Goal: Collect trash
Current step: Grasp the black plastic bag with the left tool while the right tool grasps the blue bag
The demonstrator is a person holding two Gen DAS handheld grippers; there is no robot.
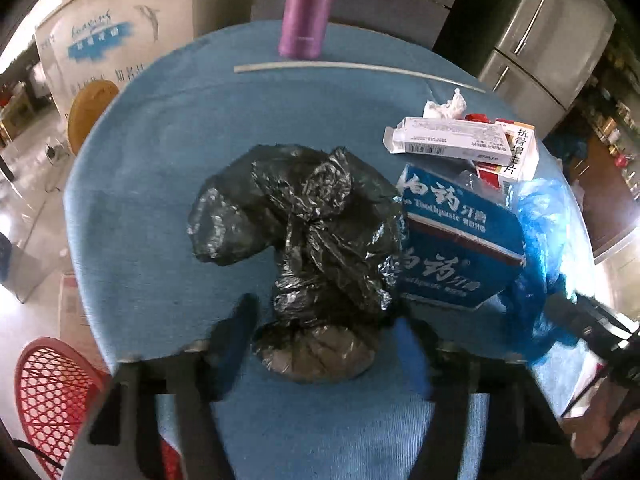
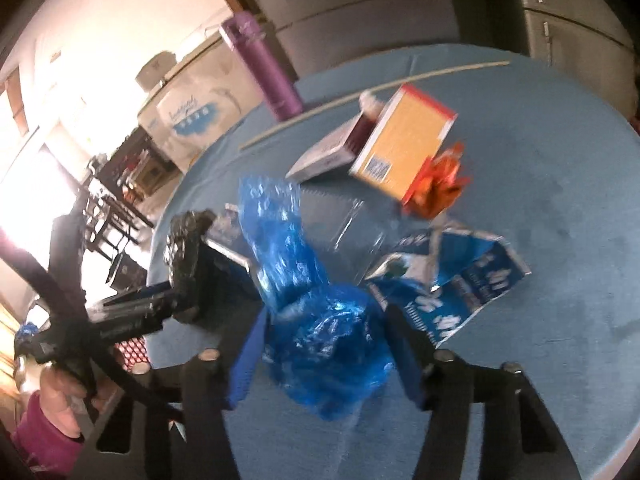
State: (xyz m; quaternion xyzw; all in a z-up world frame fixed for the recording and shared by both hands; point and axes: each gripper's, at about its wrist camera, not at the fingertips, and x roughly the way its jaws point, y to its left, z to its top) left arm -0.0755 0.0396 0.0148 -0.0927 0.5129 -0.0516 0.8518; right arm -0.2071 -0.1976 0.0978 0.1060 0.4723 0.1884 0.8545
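Crumpled black bag (image 1: 304, 240) and blue bag (image 2: 320, 344), light and slippery, sit between each gripper's narrowed jaws; pinch the bunched folds.

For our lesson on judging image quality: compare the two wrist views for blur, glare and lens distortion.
Left wrist view: mostly sharp, the print on the blue toothpaste carton is readable, the crumpled black plastic bag shows glossy highlights, and the table edge bows. Right wrist view: motion-blurred, window glare washes out the upper left, the crumpled blue plastic bag is smeared, and the purple metal bottle leans.
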